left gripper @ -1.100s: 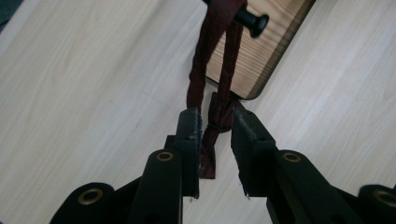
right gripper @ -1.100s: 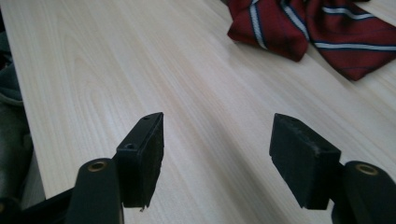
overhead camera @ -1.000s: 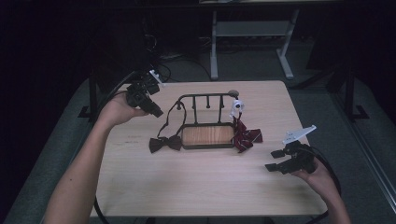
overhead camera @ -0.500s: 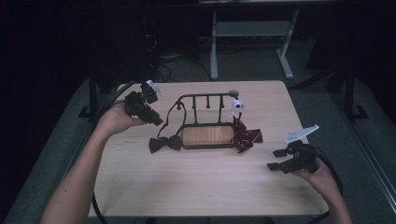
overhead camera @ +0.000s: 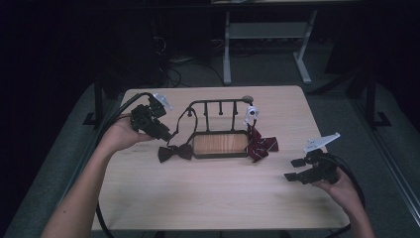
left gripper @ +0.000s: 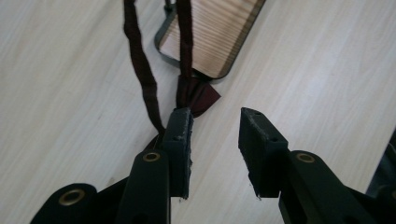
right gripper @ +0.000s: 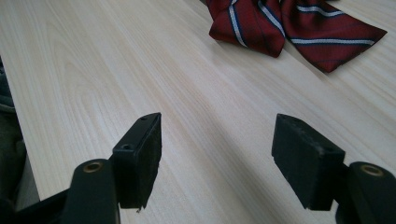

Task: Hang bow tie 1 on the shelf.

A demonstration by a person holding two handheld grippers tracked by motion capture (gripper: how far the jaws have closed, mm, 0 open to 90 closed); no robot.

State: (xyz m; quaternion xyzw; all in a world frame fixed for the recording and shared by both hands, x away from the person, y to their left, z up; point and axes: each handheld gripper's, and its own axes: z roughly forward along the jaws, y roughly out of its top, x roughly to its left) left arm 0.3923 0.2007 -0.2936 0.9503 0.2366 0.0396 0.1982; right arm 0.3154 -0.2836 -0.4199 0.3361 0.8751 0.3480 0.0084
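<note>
High view: left gripper [overhead camera: 166, 135] left of rack [overhead camera: 220, 130], above dark bow tie [overhead camera: 175, 152]; left gripper view: jaws just opening, strap [left gripper: 142, 70] released outside; right gripper view: right gripper [right gripper: 217, 151] agape, idle near striped tie [right gripper: 299, 25].

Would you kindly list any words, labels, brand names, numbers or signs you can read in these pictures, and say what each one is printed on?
No readable text in any view.
The striped red bow tie carries stripes, no lettering.
The dark bow tie, the rack and its wooden base bear no label.
The small white tag on the rack is too small to read.
The table is plain wood grain.
</note>
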